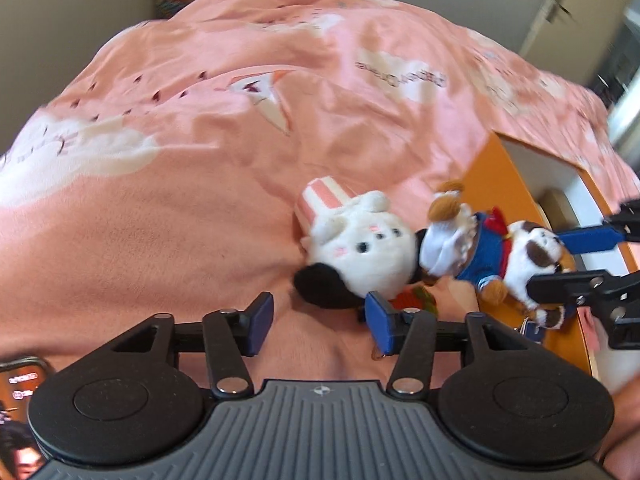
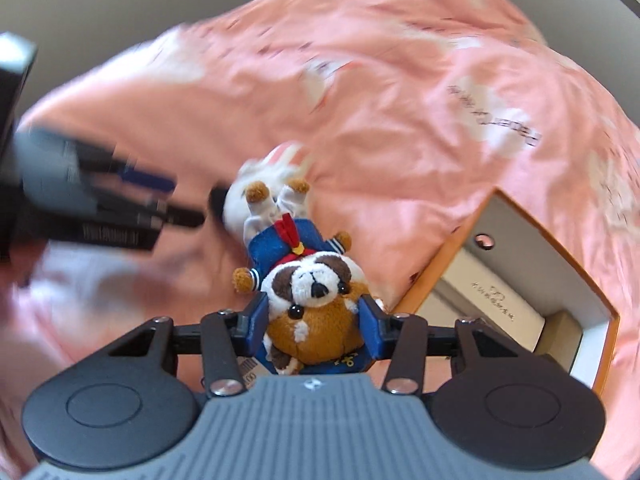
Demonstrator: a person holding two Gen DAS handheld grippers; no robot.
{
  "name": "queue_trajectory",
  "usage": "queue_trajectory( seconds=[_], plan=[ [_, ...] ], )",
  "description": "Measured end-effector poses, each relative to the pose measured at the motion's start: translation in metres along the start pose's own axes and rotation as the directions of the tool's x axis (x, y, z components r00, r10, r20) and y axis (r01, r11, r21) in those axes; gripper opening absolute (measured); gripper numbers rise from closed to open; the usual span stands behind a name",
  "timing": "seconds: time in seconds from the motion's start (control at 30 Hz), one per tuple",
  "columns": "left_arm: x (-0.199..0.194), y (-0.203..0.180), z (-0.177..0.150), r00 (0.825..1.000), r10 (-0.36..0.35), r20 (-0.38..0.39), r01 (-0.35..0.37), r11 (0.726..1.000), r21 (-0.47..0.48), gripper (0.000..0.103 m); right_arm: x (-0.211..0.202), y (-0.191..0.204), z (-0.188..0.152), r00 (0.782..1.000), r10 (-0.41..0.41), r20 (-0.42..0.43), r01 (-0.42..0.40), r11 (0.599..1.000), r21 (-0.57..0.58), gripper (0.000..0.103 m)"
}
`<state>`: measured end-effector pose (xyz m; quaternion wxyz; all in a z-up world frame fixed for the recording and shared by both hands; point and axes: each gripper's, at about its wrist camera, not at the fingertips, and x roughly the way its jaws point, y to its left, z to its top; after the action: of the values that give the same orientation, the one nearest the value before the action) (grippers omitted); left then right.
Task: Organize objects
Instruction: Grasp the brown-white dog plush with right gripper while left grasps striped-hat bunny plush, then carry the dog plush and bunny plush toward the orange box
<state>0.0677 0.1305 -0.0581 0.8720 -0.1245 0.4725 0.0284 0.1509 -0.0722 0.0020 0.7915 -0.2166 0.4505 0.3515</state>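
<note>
A brown-and-white plush dog (image 2: 316, 280) in a blue sailor top hangs upside down above the pink bedspread (image 2: 400, 120), its head clamped between the blue pads of my right gripper (image 2: 314, 324). In the left wrist view the same dog (image 1: 484, 248) juts from the right gripper (image 1: 560, 264) at the right edge. A white plush animal (image 1: 360, 248) with black ears and a pink-striped hat lies on the bedspread beside it. My left gripper (image 1: 320, 320) stands open just short of that white plush, with nothing between its fingers. In the right wrist view the left gripper (image 2: 160, 200) is a blur.
An open orange box (image 2: 440, 264) with white inner walls lies on the bed at the right and holds flat white packages; the left wrist view also shows the box (image 1: 492, 176). A phone (image 1: 20, 384) lies at the lower left. A small red-green item (image 1: 416, 300) peeks from under the white plush.
</note>
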Motion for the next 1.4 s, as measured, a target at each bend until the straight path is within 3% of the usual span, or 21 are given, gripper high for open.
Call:
queue_trajectory(
  seconds=[0.1,0.2,0.33,0.5,0.67,0.8,0.97,1.03,1.17,1.4],
  plan=[
    [0.013,0.012,0.005,0.998,-0.053,-0.021,0.050,0.989,-0.137,0.066,0.006,-0.011,0.005,0.999,-0.016,0.037,0.012,0.996,0.093,0.049],
    [0.022,0.021,0.007,0.990,-0.137,-0.026,0.125,0.954,-0.274,0.069,0.009,-0.019,0.006,0.998,-0.026,0.063,0.016,0.987,0.161,0.049],
    [0.027,0.023,0.009,0.992,-0.129,0.006,0.122,0.922,-0.367,0.073,-0.002,-0.033,0.007,0.993,-0.005,0.114,-0.022,0.972,0.233,0.048],
    [0.042,0.020,0.015,0.991,-0.130,0.008,0.119,0.880,-0.460,0.074,-0.012,-0.043,0.019,0.982,-0.044,0.184,-0.007,0.963,0.268,0.048],
    [0.056,0.014,0.017,0.992,-0.122,0.026,0.119,0.863,-0.490,0.077,0.020,-0.042,0.037,0.984,-0.071,0.163,0.029,0.968,0.248,0.048],
    [0.064,0.007,0.016,0.992,-0.116,0.048,0.125,0.864,-0.488,0.078,0.053,-0.043,0.038,0.992,-0.039,0.117,0.005,0.961,0.276,0.048],
    [0.077,0.009,0.017,0.988,-0.143,0.053,0.150,0.842,-0.519,0.078,0.071,-0.046,0.029,0.997,-0.006,0.073,-0.018,0.949,0.316,0.047],
    [0.079,0.005,0.019,0.988,-0.144,0.058,0.154,0.853,-0.498,0.070,0.072,-0.043,0.027,0.997,-0.025,0.073,0.003,0.956,0.292,0.047],
    [0.076,0.003,0.020,0.987,-0.147,0.063,0.159,0.869,-0.468,0.063,0.071,-0.038,0.025,0.996,-0.046,0.080,0.022,0.960,0.280,0.047],
    [0.045,0.002,0.024,0.976,-0.186,0.114,0.216,0.903,-0.373,0.058,0.026,-0.053,0.015,0.981,-0.026,0.194,-0.045,0.935,0.353,0.045]
  ],
)
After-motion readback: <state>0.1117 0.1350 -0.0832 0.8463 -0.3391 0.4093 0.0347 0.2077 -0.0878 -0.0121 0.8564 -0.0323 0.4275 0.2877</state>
